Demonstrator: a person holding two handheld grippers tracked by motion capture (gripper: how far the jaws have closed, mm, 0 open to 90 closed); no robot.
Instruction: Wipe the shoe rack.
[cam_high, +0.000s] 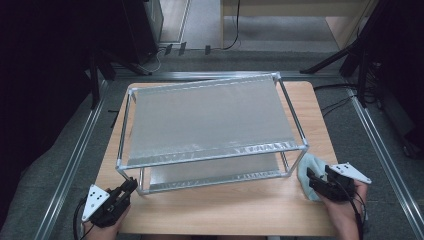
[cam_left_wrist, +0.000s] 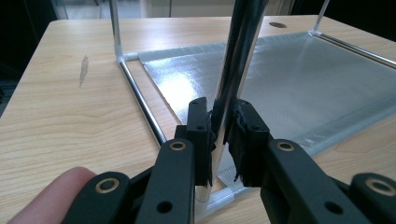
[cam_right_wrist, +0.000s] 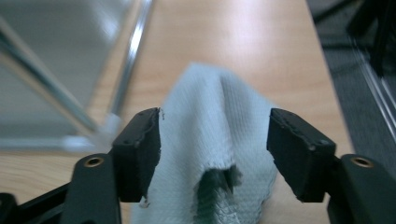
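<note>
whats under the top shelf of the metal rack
Under the top shelf lies a lower shelf, its visible front strip bare. The top shelf covers the rest.

A two-tier rack (cam_high: 210, 120) was set across the middle of the surface (cam_high: 225, 210), its shelves one above the other. At the rack's near left corner, an upright post (cam_left_wrist: 236, 60) was clamped in the left gripper (cam_left_wrist: 219, 135). A cloth (cam_high: 307, 172) was laid on the surface just right of the rack's near right corner, between the spread jaws of the right gripper (cam_right_wrist: 215, 149).
</note>
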